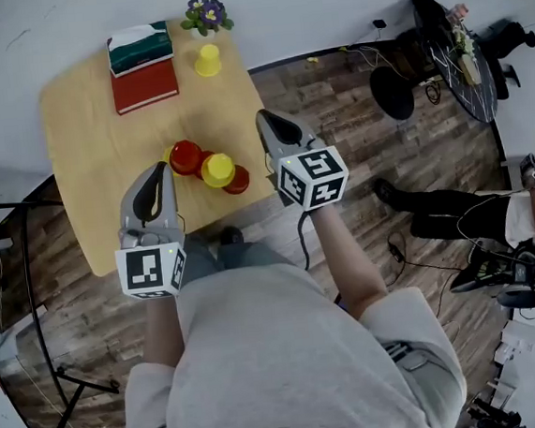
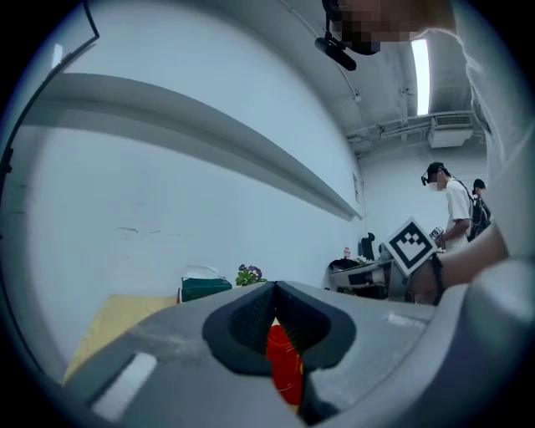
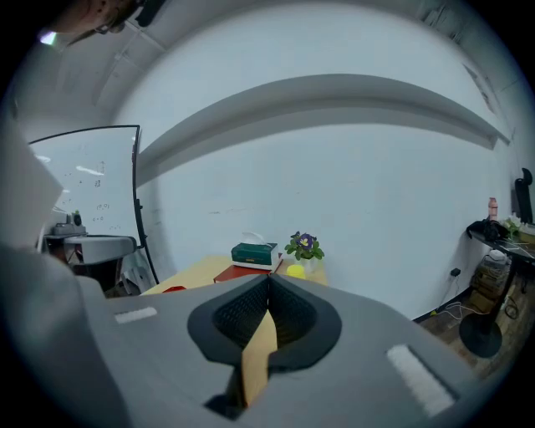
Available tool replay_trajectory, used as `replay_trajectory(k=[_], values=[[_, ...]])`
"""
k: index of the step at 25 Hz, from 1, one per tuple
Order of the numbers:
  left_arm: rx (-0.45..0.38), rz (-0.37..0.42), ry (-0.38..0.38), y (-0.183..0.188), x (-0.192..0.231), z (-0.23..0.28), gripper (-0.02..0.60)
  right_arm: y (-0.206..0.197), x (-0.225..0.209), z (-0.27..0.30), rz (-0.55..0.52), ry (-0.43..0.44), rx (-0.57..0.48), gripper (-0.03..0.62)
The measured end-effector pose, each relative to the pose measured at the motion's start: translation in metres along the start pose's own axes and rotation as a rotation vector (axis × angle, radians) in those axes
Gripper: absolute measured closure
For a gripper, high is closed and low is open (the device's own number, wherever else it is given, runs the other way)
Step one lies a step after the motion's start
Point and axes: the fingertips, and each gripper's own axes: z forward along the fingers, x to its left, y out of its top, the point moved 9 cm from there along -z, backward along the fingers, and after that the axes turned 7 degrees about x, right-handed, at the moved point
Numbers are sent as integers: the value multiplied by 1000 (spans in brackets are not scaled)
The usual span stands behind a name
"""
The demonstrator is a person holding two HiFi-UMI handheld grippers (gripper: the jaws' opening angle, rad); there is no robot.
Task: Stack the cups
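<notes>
I have the left tool (image 1: 161, 169) closed, jaws together with nothing gripped. In its own view a red cup (image 1: 185, 157) shows through the slit below the tips. From the head view, that tool's tip sits just beside this cup, on its left, and I cannot tell whether they touch. The red cup stands in a tight cluster with a yellow cup (image 1: 217, 170) and a second red cup (image 1: 238, 181), each touching the next, near the surface's (image 1: 92, 150) near edge and toward its right near corner.

My right tool (image 1: 265, 117) is closed too and holds nothing. Only the wood of the surface shows through its slit. It hangs over the right edge, near the cluster but apart from it.

Another yellow cup (image 1: 207, 62) stands alone, upside down, at the far edge, well apart from the others. A potted plant (image 1: 206, 15) is just behind it, with a red book (image 1: 145, 86) to its left. A green tissue box (image 1: 139, 47) rests on the book's far part.
</notes>
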Motion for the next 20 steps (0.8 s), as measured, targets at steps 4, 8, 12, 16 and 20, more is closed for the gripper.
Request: replay_trajectory(k=[4, 8, 12, 16, 20], values=[[9, -8, 28, 1, 12, -1, 575, 14, -15, 29, -12, 40, 46, 572], [10, -34, 54, 1, 24, -1, 577, 24, -27, 61, -37, 76, 102, 531], [9, -57, 74, 2, 39, 1, 575, 32, -37, 97, -32, 120, 161, 466], [13, -70, 97, 2, 55, 4, 576, 36, -47, 135, -57, 129, 228, 431], [22, -81, 110, 1, 72, 8, 576, 41, -53, 168, -74, 126, 285, 410]])
